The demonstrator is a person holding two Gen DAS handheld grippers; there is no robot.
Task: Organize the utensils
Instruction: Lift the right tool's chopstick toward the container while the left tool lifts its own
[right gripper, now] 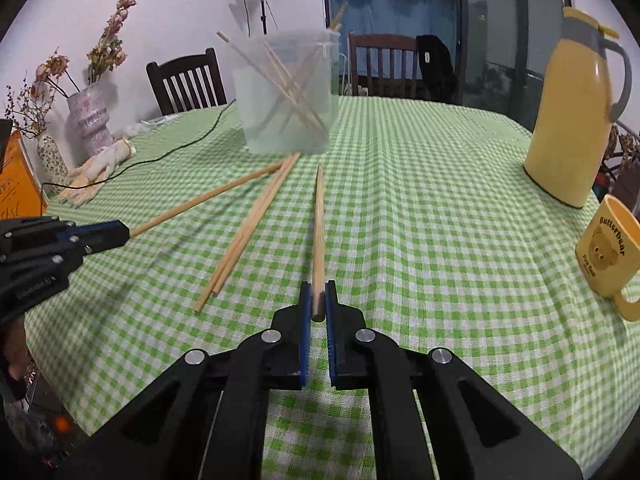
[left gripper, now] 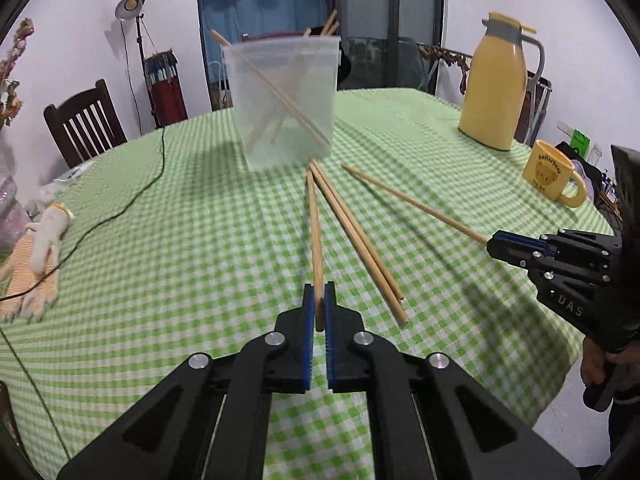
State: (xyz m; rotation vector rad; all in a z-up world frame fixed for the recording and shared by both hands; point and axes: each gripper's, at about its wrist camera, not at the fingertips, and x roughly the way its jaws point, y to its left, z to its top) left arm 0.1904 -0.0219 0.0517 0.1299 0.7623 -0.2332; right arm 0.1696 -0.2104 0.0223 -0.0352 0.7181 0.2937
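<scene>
A clear plastic container (left gripper: 286, 100) stands on the green checked tablecloth (left gripper: 200, 240) and holds several wooden chopsticks; it also shows in the right wrist view (right gripper: 288, 92). My left gripper (left gripper: 319, 300) is shut on one chopstick (left gripper: 316, 232) that points toward the container. My right gripper (right gripper: 319, 298) is shut on another chopstick (right gripper: 319, 224); it shows at the right of the left wrist view (left gripper: 494, 242), holding that chopstick (left gripper: 412, 200). Two loose chopsticks (left gripper: 360, 240) lie on the cloth between the grippers, also seen in the right wrist view (right gripper: 248, 232).
A yellow thermos jug (left gripper: 498, 80) and a yellow bear mug (left gripper: 554, 172) stand at the right. Work gloves (left gripper: 36, 248) and a black cable (left gripper: 120, 208) lie at the left. A vase (right gripper: 90, 120) and chairs (right gripper: 186, 80) are beyond the table.
</scene>
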